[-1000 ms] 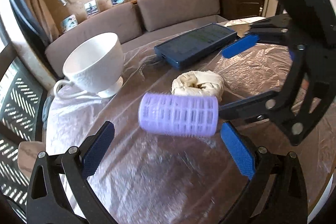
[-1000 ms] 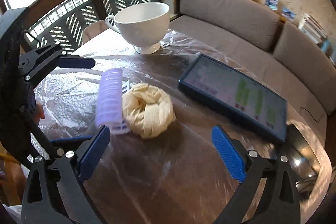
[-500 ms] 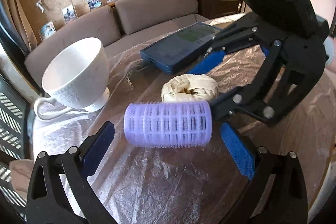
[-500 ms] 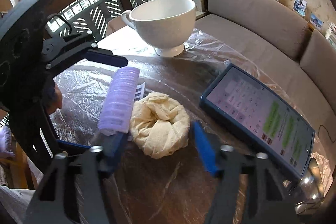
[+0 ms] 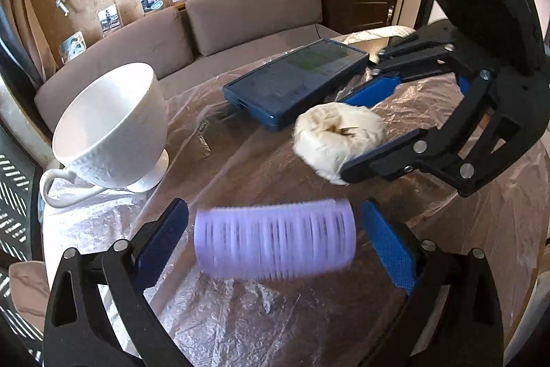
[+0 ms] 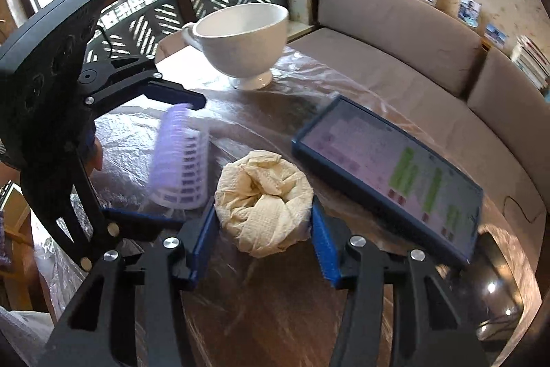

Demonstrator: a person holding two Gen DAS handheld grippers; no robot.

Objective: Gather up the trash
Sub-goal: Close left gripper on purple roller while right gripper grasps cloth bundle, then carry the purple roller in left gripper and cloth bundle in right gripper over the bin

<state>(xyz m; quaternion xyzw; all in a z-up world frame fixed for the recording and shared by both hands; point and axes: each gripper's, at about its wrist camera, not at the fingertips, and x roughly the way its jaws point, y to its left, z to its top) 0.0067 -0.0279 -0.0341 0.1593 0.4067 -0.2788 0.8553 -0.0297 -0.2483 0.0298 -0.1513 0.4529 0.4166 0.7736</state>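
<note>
Gripping the crumpled napkin [image 6: 264, 202], right tool [image 6: 264, 238]; left tool [image 5: 275, 239] gapes around the curler [image 5: 275, 238].

We note a crinkled, glossy clear plastic film [image 5: 240, 315] over the dark polished wood table [image 6: 275, 315]. The cup [image 5: 113, 129] is glossy white ceramic. The crumpled wad [image 6: 264, 198] looks like soft embossed paper. The lilac roller [image 5: 275, 238] is ribbed plastic. The tablet [image 6: 388, 171] has a glossy screen in a matt blue case.
</note>
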